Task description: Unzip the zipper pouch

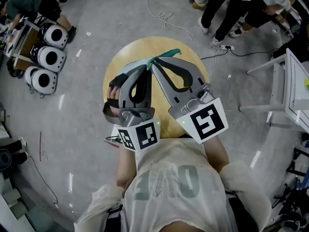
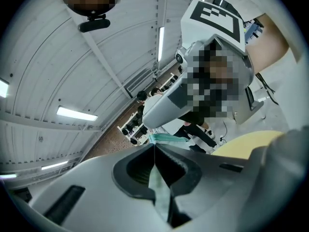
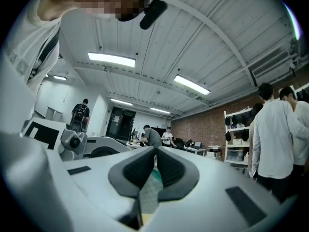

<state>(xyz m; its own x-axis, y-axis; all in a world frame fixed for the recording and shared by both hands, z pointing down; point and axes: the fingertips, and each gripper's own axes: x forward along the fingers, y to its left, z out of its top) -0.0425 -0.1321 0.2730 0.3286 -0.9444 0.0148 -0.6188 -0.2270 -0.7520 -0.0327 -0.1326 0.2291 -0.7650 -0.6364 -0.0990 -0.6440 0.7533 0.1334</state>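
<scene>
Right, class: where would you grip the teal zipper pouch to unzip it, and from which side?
Pinch the pouch by its thin near end, coming in level from the person's side. It is flat, limp cloth, so closed jaws clamp it: the left gripper and right gripper are both shut on it. Whether the right holds the pull tab is unclear.

Upside-down "OVE" on person's shirt

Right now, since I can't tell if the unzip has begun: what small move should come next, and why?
Probably draw the right gripper slowly away from the left gripper, held as anchor. Both are shut on the teal pouch, tips almost together above the round table, so parting them should run the zipper, if the right pinches the pull, which I cannot confirm.
</scene>
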